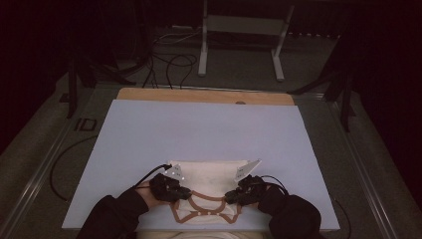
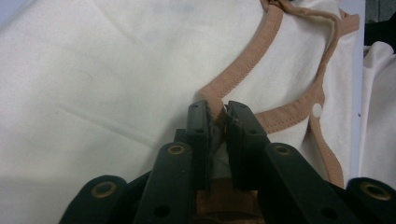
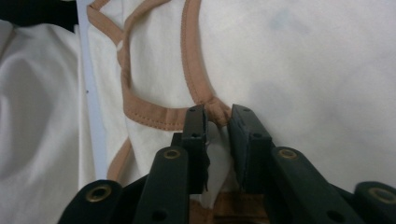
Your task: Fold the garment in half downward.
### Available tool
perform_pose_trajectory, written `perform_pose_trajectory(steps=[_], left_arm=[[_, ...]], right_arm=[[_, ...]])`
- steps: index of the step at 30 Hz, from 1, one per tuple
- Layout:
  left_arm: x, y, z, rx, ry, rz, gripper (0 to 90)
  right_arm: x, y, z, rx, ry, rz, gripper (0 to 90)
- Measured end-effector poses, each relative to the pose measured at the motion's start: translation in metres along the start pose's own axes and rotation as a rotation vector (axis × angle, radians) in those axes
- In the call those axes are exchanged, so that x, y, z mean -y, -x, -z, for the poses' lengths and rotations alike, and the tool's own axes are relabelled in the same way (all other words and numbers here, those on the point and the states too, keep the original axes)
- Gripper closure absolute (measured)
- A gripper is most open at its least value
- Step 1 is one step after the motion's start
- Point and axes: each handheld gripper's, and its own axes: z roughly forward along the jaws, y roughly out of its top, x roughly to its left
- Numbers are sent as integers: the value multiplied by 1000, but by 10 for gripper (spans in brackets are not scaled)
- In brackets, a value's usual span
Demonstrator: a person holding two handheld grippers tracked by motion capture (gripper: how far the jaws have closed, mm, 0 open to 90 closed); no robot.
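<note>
Both forearms come in from the bottom edge of the high view, dark sleeves, angled inward toward each other. Left gripper (image 1: pixel 174 187) and right gripper (image 1: pixel 242 190) sit low on the near part of the light blue board (image 1: pixel 199 129), well apart, one at each side of the garment's neckline.

Garment (image 1: pixel 209 174): cream cloth with tan trim (image 1: pixel 204 199), lying flat at the near edge of the board, neck opening toward the person.

Left gripper (image 2: pixel 218 112): jaws nearly together, clamped on the tan trim (image 2: pixel 243 70) where it folds at the shoulder; a bit of cloth is bunched in the narrow gap between the pads. Cream garment (image 2: pixel 102 84) spreads out beyond the tips.

Right gripper (image 3: pixel 217 114): jaws a little further apart than the left but pinching the tan trim (image 3: pixel 194 70) at a bunched seam; cream fabric hangs down between the jaws. Garment (image 3: pixel 303 70) lies flat past the tips.

Hard to read: the high view is dim, hands mostly hidden under the gripper bodies, jaw tips not resolvable there. The near hem of the garment is cut off by the frame's bottom edge. A white snap dot (image 2: pixel 317 110) shows on the trim in the left gripper view.
</note>
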Motion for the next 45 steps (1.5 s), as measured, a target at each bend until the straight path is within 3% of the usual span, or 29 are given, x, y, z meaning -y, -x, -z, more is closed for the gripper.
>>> perform_pose_trajectory(steps=[2,3,5,8,9,18,22,27,37,39,40,43,45], left_arm=[[0,0,0,5,0,0,862],[0,0,0,-1,0,-10,869],[0,2,0,-5,5,-17,875],[-1,3,3,-4,15,-28,878],[-1,5,7,-5,32,-44,878],[0,19,28,8,95,-89,878],[7,33,34,43,92,-136,877],[11,41,35,62,88,-151,876],[23,55,32,143,55,-189,859],[24,55,31,152,53,-186,833],[25,58,31,166,36,-208,811],[26,61,31,171,40,-223,726],[27,62,34,155,52,-231,665]], right_arm=[[0,1,-1,5,4,18,791],[-1,-1,1,3,6,3,880],[-1,-2,2,34,-1,30,889],[-3,-4,3,36,-2,28,892],[-4,-5,5,49,8,52,892],[-13,-12,29,96,103,87,893],[-13,-24,36,63,121,136,893],[-11,-35,34,28,111,151,892],[-2,-50,30,-61,88,178,888],[-1,-51,29,-70,84,186,884],[1,-53,28,-92,80,191,881],[2,-54,28,-119,76,203,873],[2,-55,27,-137,71,215,797]])
